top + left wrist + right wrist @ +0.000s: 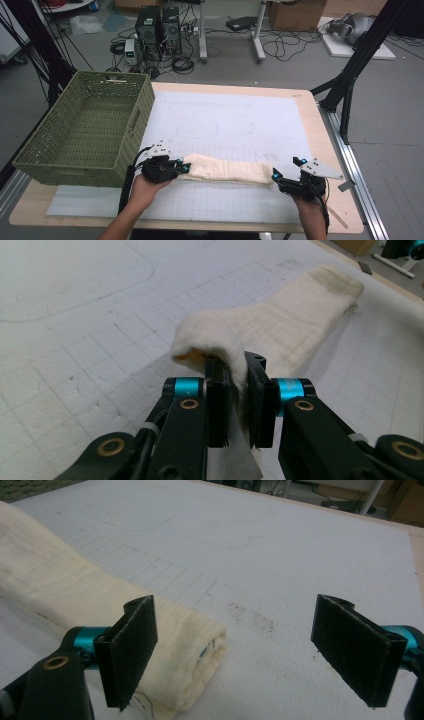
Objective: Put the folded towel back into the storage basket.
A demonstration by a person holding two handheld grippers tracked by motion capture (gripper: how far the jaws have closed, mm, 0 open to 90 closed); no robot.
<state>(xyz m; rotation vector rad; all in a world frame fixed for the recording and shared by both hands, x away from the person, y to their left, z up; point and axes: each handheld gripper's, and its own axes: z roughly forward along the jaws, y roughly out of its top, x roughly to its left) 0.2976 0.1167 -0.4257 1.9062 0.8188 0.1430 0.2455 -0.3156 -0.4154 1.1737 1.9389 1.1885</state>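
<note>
A cream folded towel (227, 171) lies as a long strip across the near part of the white gridded mat (225, 120). My left gripper (184, 166) is shut on the towel's left end, the cloth (260, 335) bunched and pinched between its jaws (239, 385). My right gripper (276, 176) sits at the towel's right end with its jaws wide apart. In the right gripper view, the towel's end (185, 645) lies beside the left pad (129, 647), and nothing sits between the pads.
A green woven basket (85, 130) stands at the table's left, close to my left hand. The wooden table edge (345, 200) runs along the right. Beyond the table the floor holds computer towers (159, 27), cables and black frame legs (350, 75).
</note>
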